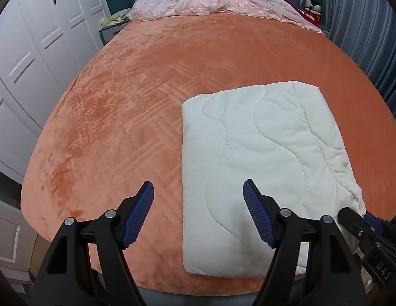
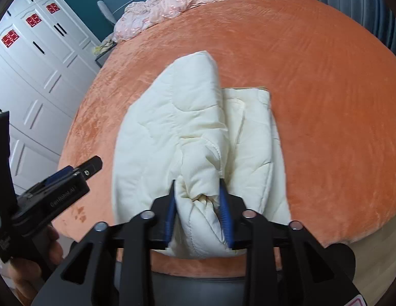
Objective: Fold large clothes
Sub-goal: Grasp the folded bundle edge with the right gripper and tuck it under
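1. Nearest in the right wrist view, the right gripper (image 2: 199, 211) is clamped on a bunched near edge of the cream quilt (image 2: 172, 127), its blue pads pressed into the fabric from both sides
2. The left gripper (image 1: 198, 211) hangs with its jaws wide apart and nothing between them, one blue finger over the orange bedspread (image 1: 136, 81), the other over the quilt's near left part; it also shows at 9 o'clock in the right wrist view (image 2: 78, 173)
3. The folded cream quilt (image 1: 261, 158) lies on the bedspread toward 4 o'clock in the left wrist view, its near right corner lifted toward the right gripper (image 1: 361, 225)
4. Farther off, a pink lace coverlet (image 1: 198, 5) lies rumpled across the head of the bed at 12 o'clock
5. White wardrobe doors (image 1: 32, 58) stand at 9 to 10 o'clock
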The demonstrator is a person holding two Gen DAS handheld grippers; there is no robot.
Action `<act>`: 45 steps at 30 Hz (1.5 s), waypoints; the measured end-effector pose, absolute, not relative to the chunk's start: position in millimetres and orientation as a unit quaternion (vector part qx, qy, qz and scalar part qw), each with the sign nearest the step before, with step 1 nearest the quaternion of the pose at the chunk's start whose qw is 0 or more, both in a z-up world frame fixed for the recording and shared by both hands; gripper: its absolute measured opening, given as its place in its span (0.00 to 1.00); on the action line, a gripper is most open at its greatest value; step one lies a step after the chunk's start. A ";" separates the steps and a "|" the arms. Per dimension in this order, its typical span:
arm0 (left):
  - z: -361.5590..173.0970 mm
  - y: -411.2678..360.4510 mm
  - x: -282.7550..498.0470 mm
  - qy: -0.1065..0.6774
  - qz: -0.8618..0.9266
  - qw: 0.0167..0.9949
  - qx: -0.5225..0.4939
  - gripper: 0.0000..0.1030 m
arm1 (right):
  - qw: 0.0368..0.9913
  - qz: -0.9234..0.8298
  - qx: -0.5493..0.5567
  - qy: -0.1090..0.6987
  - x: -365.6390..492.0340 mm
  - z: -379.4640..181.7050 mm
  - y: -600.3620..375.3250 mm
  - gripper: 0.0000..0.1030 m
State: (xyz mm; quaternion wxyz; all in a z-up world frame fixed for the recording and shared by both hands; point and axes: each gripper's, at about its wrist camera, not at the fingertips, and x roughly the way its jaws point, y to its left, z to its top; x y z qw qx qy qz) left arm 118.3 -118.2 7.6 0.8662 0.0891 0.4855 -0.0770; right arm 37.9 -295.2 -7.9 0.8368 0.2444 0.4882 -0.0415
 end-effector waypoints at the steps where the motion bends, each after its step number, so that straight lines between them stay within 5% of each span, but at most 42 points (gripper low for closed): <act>1: 5.9 -121.7 119.6 0.487 -0.079 0.865 0.091 0.67 | 0.838 -0.043 0.246 0.486 33.8 -9.3 -297.0 0.17; 31: -79.6 -235.1 144.1 0.509 -0.102 0.834 0.188 0.64 | 0.793 -0.099 0.291 0.526 0.9 -115.0 -352.8 0.18; 37: -68.1 -224.1 159.4 0.524 -0.119 0.828 0.161 0.63 | 0.802 -0.105 0.333 0.484 -14.2 -66.1 -367.5 0.31; 45: -12.9 -203.5 208.0 0.501 -0.109 0.853 0.099 0.60 | 0.839 -0.137 0.323 0.416 60.3 -5.8 -386.3 0.32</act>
